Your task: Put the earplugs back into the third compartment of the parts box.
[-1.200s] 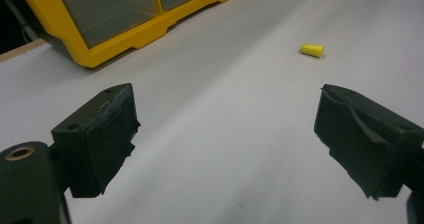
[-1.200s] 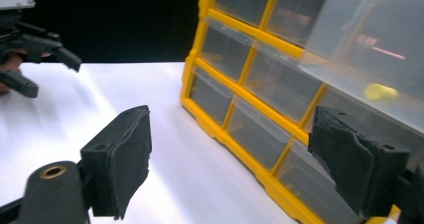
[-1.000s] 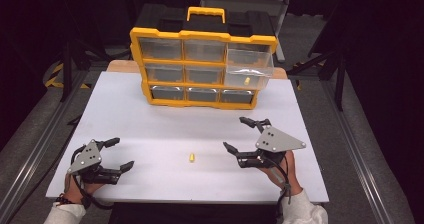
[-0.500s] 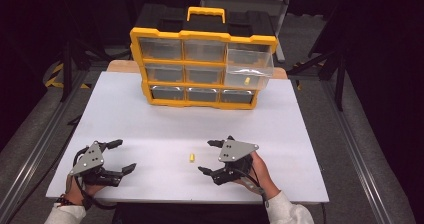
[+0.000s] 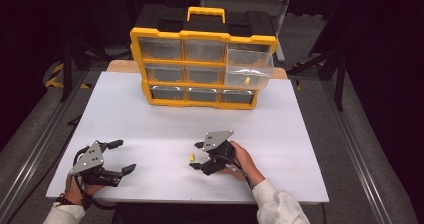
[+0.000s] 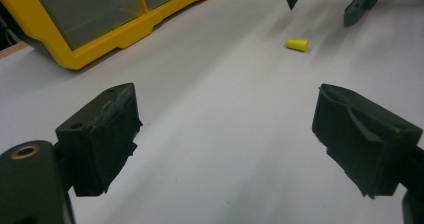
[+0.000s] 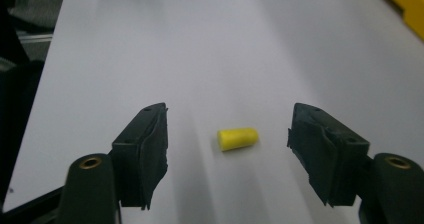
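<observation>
Yellow plastic frames the drawer cabinet (image 5: 202,64) that is placed at the far side of the white tabletop (image 5: 300,134). It has a yellow handle on top and three rows of clear drawers. The top right drawer (image 5: 248,66) is pulled out toward the near side, and a small yellow piece (image 5: 246,80) is seen inside it.

A small yellow plug (image 5: 191,157) is laid on its side on the tabletop, in the near middle part. It is seen also in the right gripper view (image 7: 238,138), where its narrower end is turned to the right of that view.

The right gripper (image 5: 196,155) is held low over the tabletop by a hand (image 5: 242,159) with a white sleeve. Its jaws are spread wide, and the plug is found between them, touched by neither one. In the right gripper view the plug is placed almost at the middle of the gap, a little nearer to the right jaw.

The left gripper (image 5: 122,156) is held at the near left part of the tabletop, well apart from the plug. Its jaws are also spread wide, with nothing between them. In the left gripper view the plug (image 6: 297,44) is seen farther off, just beside the jaw tips of the right gripper (image 6: 327,1), and a corner of the cabinet (image 6: 115,31) is seen at the upper left.
</observation>
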Available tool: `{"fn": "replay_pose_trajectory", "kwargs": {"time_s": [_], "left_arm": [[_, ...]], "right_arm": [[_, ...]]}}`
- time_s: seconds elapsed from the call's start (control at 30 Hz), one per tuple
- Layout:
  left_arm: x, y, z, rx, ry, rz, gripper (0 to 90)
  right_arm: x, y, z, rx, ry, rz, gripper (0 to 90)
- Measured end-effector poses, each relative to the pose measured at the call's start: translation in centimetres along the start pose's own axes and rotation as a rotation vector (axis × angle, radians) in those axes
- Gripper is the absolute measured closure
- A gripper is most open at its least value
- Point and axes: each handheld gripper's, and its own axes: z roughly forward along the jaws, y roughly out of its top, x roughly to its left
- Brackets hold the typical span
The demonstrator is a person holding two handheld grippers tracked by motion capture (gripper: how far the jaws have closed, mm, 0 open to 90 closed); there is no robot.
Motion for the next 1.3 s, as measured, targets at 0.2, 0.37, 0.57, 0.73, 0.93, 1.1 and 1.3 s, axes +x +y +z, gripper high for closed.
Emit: {"fn": "replay_pose_trajectory", "kwargs": {"time_s": [0.2, 0.37, 0.57, 0.73, 0.93, 1.1, 1.3], "left_arm": [[-0.1, 0.1, 0.1, 0.004, -0.001, 0.004, 13.2], [-0.1, 0.0, 0.2, 0.004, -0.006, 0.008, 13.4], [-0.1, -0.1, 0.3, 0.005, -0.022, 0.001, 13.4], [-0.3, 0.0, 0.3, 0.003, -0.031, 0.017, 13.3], [-0.5, -0.1, 0.3, 0.012, -0.032, 0.013, 13.3], [-0.5, 0.0, 0.5, 0.013, -0.030, 0.016, 13.3], [-0.3, 0.0, 0.3, 0.007, -0.029, 0.012, 13.3]], "right_arm": [[-0.2, -0.1, 1.1, 0.022, 0.024, -0.008, 40.9], [-0.7, 0.1, 2.2, 0.071, 0.027, -0.033, 51.4], [-1.4, 0.0, 2.9, 0.089, 0.061, 0.015, 58.7], [-1.3, 0.0, 2.8, 0.084, 0.062, 0.021, 67.8], [-1.3, 0.0, 2.7, 0.087, 0.057, 0.014, 69.8], [-1.3, 0.1, 1.8, 0.044, 0.038, 0.017, 70.4], [-0.7, 1.3, -2.3, -0.078, -0.043, -0.013, 70.5]]}}
